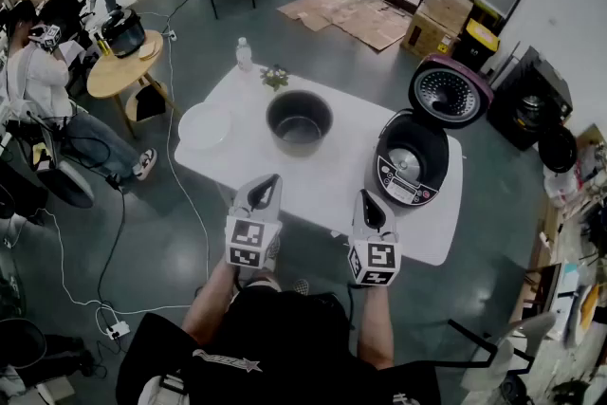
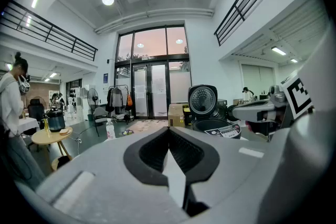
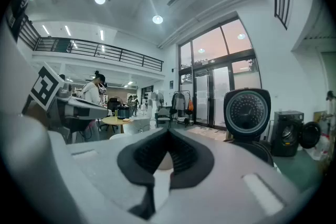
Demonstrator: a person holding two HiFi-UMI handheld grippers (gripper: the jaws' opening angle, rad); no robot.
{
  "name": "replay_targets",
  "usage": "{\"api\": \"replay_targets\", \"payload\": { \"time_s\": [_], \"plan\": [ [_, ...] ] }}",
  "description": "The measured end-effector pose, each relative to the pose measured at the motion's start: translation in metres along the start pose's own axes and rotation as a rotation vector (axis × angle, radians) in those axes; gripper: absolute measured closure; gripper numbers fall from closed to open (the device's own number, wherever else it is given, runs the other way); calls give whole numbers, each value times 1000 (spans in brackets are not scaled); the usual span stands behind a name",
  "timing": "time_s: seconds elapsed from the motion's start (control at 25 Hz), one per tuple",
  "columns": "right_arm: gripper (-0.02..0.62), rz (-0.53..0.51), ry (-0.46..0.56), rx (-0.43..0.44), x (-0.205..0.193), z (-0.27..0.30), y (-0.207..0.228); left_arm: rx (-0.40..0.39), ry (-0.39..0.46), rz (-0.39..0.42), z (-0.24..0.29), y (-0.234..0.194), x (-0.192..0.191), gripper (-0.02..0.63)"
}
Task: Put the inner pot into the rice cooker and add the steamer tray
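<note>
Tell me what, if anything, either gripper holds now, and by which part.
Nothing is held: the left gripper and the right gripper both have jaws shut and empty.

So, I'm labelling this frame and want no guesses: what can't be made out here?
Steamer tray, head view: white on the white table; any holes are too small to see.
Rice cooker panel print, head view: too small to read.
Inner pot, left gripper view: hidden behind the body of the left gripper.
Rice cooker's well, right gripper view: hidden behind the body of the right gripper.
</note>
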State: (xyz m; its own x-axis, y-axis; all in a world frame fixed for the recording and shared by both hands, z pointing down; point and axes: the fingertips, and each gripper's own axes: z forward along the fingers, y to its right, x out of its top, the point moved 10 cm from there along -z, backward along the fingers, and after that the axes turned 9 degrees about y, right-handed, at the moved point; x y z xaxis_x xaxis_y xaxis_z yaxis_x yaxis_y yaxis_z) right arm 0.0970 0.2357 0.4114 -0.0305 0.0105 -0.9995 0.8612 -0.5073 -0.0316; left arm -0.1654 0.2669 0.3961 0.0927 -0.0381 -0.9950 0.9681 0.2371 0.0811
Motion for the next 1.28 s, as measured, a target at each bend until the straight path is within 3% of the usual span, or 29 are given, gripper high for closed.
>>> {"api": "replay_targets", "payload": {
  "time_s": [0.48,0.84,1.16,1.2,1.24,1.28],
  "plan": [
    [591,0,-29,9,-4,48,-3,18,-27,-17,27,-29,-9,597],
    [591,24,-87,8,-22,127,4,-4,-89,-53,95,-70,-26,597],
    [591,55,-128,-56,-39,188,11,-24,-153,-76,153,-109,-43,595],
    [566,63,-139,-61,-42,194,12,-22,-169,-87,159,-113,-46,591],
    [465,75,-151,-62,-45,201,13,-24,-190,-98,167,-117,-50,570],
    [411,88,-163,-63,-49,208,14,-30,-211,-110,174,-120,-54,508]
  ]
}}
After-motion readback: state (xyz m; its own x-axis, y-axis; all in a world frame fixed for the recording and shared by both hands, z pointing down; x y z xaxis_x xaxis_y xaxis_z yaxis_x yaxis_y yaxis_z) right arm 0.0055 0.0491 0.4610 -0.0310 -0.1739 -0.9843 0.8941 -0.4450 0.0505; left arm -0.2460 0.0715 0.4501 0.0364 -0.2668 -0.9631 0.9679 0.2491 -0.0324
